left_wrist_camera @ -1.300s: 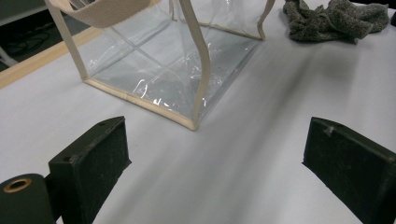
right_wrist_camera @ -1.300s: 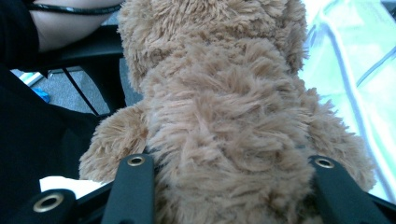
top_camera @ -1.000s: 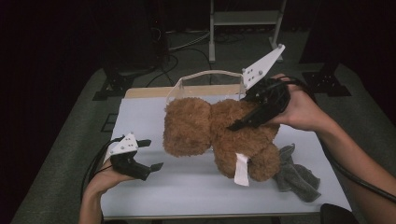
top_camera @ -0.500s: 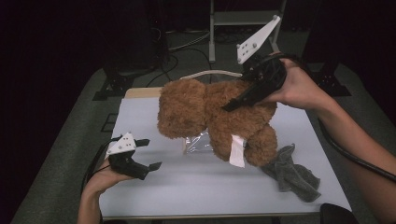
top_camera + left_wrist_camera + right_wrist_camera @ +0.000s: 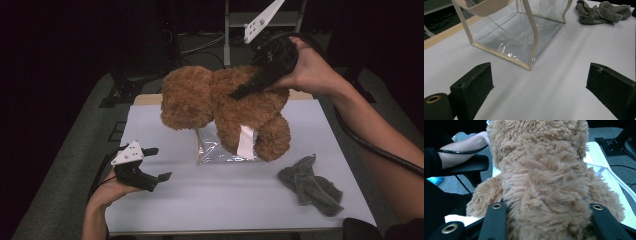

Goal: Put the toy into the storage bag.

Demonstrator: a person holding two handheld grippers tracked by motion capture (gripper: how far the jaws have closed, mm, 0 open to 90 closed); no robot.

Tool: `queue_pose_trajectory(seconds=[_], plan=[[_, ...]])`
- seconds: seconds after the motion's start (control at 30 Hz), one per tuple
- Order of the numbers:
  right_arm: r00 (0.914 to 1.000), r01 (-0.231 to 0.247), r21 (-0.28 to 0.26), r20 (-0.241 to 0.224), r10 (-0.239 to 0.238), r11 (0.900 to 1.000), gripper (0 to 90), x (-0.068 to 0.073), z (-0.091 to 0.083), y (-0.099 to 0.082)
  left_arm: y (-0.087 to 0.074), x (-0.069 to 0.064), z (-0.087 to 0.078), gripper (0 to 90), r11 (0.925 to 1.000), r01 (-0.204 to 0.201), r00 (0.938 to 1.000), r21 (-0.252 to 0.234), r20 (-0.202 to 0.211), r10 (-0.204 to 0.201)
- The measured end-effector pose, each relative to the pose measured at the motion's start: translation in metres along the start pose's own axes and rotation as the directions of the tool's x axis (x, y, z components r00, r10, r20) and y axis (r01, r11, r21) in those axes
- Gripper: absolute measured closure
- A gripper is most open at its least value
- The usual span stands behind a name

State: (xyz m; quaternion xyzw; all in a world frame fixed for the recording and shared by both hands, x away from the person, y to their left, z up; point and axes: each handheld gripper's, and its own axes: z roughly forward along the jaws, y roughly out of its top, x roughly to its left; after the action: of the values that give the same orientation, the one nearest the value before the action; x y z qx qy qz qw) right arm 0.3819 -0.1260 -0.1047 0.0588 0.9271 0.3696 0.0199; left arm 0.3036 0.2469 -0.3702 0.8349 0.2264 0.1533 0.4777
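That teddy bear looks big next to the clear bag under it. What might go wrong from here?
1. The right hand-held gripper pinches only the teddy bear by its soft plush, so it may slip out.
2. The clear bag looks narrow for the bear, and its strap droops across the opening, so the bear may snag.
3. The left hand-held gripper stands open, apart from the bag, so the bag may tip or slide.

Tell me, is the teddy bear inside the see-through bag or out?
Out. The right claw holds the teddy bear above the see-through bag, which looks empty.
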Motion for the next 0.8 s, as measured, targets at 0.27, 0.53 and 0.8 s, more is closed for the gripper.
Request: queue_pose_trajectory(seconds=[0.27, 0.53, 0.8], plan=[[0.9999, -0.01, 0.009, 0.009, 0.01, 0.9999, 54.1, -0.017, 0.001, 0.008, -0.001, 0.002, 0.001, 6.0, 0.9999, 0.01, 1.0, -0.004, -0.001, -0.01], [0.9996, -0.019, 0.009, 0.018, 0.019, 0.9998, 53.9, -0.04, 0.002, 0.021, -0.003, 0.006, 0.002, 2.3, 0.9996, 0.027, 0.9996, 0.006, 0.001, -0.027], [0.9992, -0.036, 0.017, 0.017, 0.036, 0.9992, 53.9, -0.069, 0.016, 0.033, -0.005, 0.006, 0.001, 1.2, 0.9997, 0.026, 0.9997, 0.003, 0.002, -0.026]])
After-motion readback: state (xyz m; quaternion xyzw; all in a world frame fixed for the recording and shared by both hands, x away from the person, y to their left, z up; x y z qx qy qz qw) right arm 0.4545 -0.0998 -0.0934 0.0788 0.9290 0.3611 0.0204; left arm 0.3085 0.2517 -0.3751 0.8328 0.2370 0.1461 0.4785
